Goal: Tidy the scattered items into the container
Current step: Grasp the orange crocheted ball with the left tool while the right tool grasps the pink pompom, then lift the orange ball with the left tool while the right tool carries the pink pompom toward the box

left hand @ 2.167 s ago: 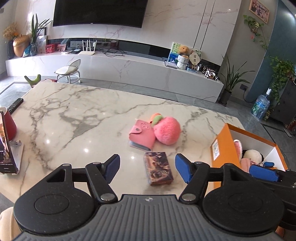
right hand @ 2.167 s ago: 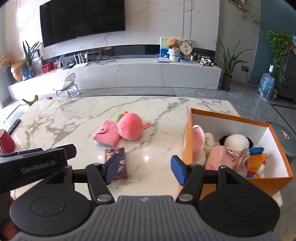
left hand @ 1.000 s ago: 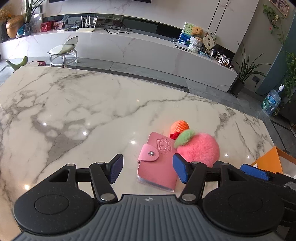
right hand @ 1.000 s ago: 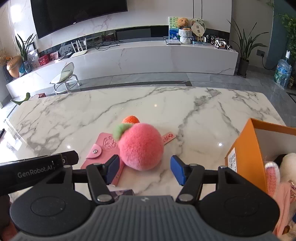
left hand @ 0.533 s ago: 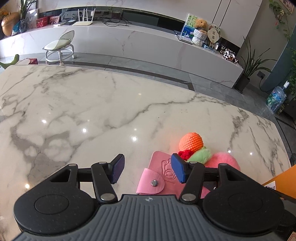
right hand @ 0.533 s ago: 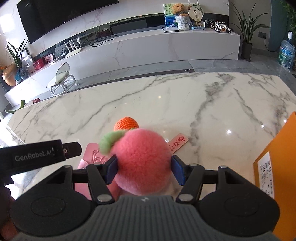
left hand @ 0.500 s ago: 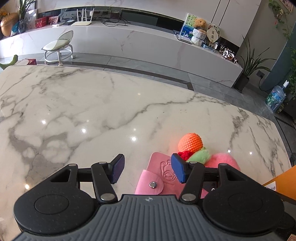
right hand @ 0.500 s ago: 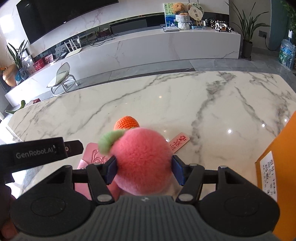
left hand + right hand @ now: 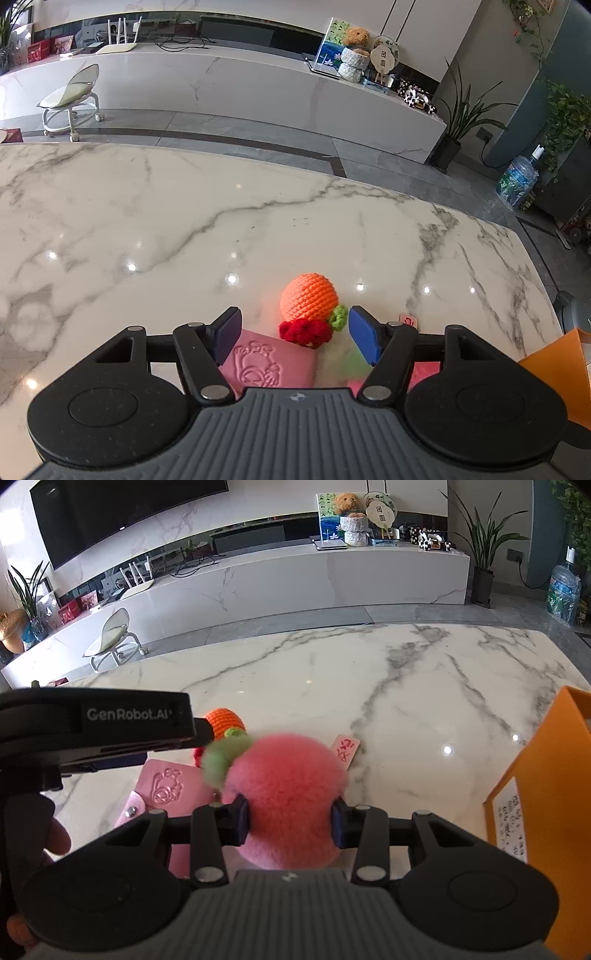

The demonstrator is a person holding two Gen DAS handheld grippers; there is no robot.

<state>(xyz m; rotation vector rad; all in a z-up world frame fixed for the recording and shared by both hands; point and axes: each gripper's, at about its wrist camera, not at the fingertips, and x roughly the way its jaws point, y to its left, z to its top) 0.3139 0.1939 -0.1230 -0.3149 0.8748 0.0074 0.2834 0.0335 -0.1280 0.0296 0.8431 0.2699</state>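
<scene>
My right gripper (image 9: 290, 823) is shut on the fluffy pink peach plush (image 9: 288, 794), its blue pads pressed into both sides. The plush has a green leaf (image 9: 221, 757) and a pink tag (image 9: 345, 747). A pink card wallet (image 9: 269, 365) lies on the marble table (image 9: 184, 229) between the fingers of my open left gripper (image 9: 293, 334). An orange crochet ball (image 9: 308, 295) with a red and green tuft sits just ahead of that gripper. The wallet (image 9: 166, 786) and ball (image 9: 225, 722) also show in the right wrist view. The orange box (image 9: 546, 786) stands at the right.
The box corner (image 9: 554, 365) shows at the right edge of the left wrist view. The left gripper's body (image 9: 92, 723) crosses the left side of the right wrist view. Beyond the table's far edge are the floor, a small chair (image 9: 70, 99) and a long TV bench.
Both grippers have moved forward. The right gripper's fingers have closed onto the pink plush. The left gripper now straddles the wallet, with the orange ball close ahead.
</scene>
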